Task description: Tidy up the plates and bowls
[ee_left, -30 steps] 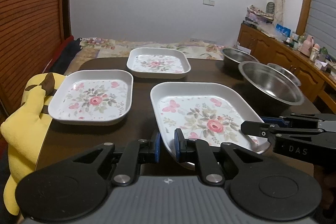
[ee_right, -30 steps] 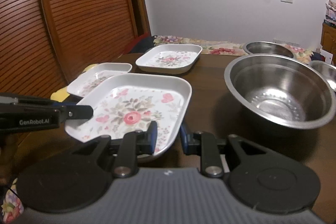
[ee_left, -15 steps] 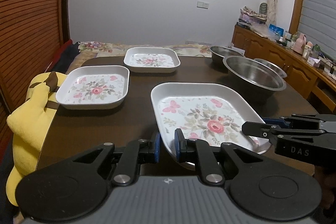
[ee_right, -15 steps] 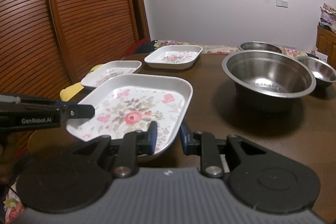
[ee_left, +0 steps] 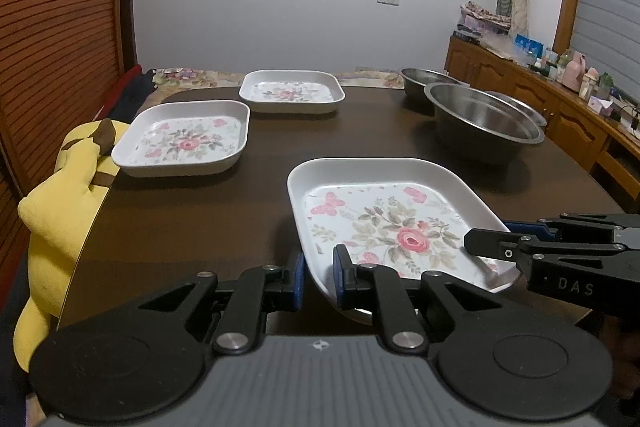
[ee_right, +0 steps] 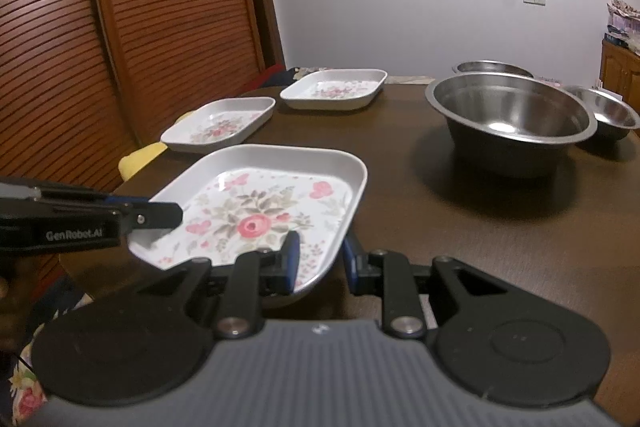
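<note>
because we pinch the near rim of the floral plate [ee_left: 384, 223] with the left gripper [ee_left: 318, 277] and right gripper [ee_right: 318, 259] clamped at separate corners, it hangs level over the table [ee_left: 260, 195], steady for stacking.

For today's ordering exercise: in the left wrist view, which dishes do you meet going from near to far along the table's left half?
Held flowered plate → middle flowered plate → far flowered plate.
</note>
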A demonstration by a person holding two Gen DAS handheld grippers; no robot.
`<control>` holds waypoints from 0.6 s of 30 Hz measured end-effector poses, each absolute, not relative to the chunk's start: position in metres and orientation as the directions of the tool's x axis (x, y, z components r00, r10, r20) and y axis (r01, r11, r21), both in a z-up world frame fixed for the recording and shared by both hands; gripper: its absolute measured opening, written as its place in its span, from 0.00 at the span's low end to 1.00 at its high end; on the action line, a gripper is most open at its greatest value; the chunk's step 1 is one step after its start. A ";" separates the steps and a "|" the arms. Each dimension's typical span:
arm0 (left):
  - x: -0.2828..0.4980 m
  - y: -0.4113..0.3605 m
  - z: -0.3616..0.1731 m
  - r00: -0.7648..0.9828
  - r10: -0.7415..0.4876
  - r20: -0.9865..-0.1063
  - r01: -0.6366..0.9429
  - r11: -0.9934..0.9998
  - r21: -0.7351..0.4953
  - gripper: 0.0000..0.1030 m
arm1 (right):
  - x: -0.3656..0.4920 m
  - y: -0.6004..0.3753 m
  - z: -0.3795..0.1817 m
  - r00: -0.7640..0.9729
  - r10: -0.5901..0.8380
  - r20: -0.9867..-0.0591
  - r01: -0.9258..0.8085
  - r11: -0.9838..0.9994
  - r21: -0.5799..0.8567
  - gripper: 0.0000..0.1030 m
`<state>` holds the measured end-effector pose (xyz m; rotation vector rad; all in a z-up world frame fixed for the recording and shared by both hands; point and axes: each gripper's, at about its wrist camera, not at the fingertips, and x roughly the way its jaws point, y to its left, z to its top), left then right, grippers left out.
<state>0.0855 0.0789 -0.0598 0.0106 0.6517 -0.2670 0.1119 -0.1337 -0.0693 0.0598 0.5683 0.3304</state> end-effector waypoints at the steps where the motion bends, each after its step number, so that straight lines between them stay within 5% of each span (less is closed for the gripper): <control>1: 0.085 0.079 -0.060 0.762 -0.242 -0.601 0.248 0.966 -0.074 0.15 | 0.112 -0.133 -0.070 0.791 0.324 -0.519 -0.290 0.946 0.147 0.25; 18: 0.087 0.084 -0.071 0.752 -0.232 -0.617 0.228 0.970 -0.087 0.15 | 0.110 -0.126 -0.078 0.773 0.332 -0.540 -0.291 0.943 0.164 0.25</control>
